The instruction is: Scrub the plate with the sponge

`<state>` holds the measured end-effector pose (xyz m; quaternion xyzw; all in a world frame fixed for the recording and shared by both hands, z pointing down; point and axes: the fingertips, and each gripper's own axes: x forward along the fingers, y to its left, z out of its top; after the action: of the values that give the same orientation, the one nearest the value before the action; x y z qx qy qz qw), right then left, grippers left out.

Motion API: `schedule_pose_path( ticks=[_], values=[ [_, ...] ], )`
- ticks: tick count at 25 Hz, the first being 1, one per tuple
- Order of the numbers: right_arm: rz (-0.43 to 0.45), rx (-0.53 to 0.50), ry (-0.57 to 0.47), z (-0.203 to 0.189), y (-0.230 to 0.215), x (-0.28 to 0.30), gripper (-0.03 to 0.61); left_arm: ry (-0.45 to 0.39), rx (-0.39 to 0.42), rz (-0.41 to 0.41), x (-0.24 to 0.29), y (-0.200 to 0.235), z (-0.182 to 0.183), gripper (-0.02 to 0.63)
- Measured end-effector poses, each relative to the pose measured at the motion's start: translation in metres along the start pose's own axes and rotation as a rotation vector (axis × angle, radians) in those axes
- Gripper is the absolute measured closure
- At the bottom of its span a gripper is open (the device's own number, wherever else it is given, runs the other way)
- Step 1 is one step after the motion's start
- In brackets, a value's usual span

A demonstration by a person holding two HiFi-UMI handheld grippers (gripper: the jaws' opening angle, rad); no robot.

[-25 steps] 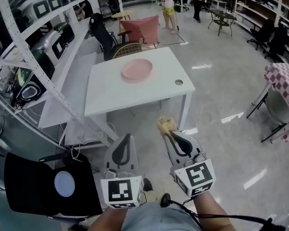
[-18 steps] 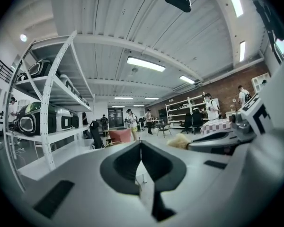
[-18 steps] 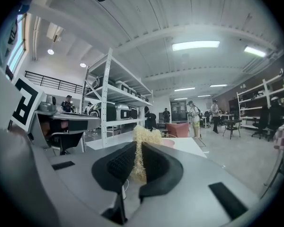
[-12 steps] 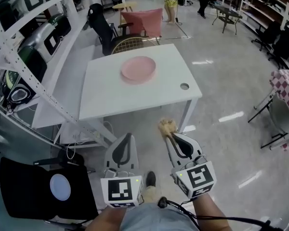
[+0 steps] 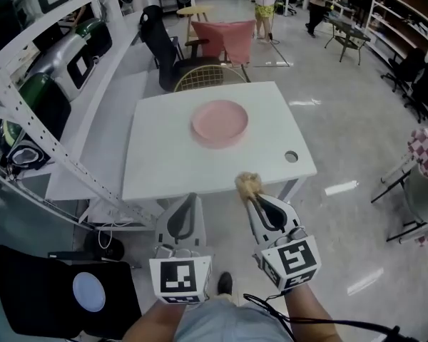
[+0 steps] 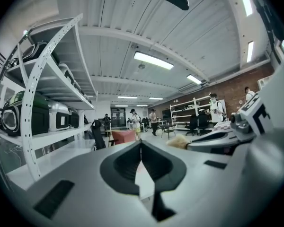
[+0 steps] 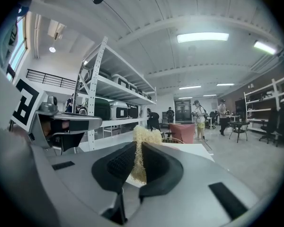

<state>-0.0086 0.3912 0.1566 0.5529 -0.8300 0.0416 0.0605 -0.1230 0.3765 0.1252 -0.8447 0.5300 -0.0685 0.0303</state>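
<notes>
- The right hand-held gripper (image 5: 252,199) pinches a frayed yellow fibrous sponge (image 5: 247,184); the left hand-held gripper (image 5: 189,204) is pressed together, empty.
- The round pink plate (image 5: 220,122) lies on the white counter (image 5: 164,159), far beyond the sponge and slightly left.

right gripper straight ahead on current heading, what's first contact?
Probably the front edge of the white table, met by the sponge the right gripper holds. Its own view looks level across the tabletop, so it might clear it and head toward the pink plate. Height unclear.
</notes>
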Motion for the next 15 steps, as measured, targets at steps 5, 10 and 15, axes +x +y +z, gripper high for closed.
schedule_pose_path(
  ticks=[5, 10, 15],
  values=[
    [-0.006, -0.028, -0.017, 0.018, -0.004, 0.033, 0.538, -0.027, -0.012, -0.010, 0.025, 0.023, 0.006, 0.598],
    [-0.020, -0.034, -0.013, 0.018, -0.013, 0.048, 0.538, -0.034, -0.012, -0.035, 0.045, 0.026, 0.006, 0.598],
    [-0.034, -0.028, -0.007, 0.017, -0.029, 0.062, 0.538, -0.003, -0.027, -0.043, 0.067, 0.026, -0.006, 0.599]
  ],
)
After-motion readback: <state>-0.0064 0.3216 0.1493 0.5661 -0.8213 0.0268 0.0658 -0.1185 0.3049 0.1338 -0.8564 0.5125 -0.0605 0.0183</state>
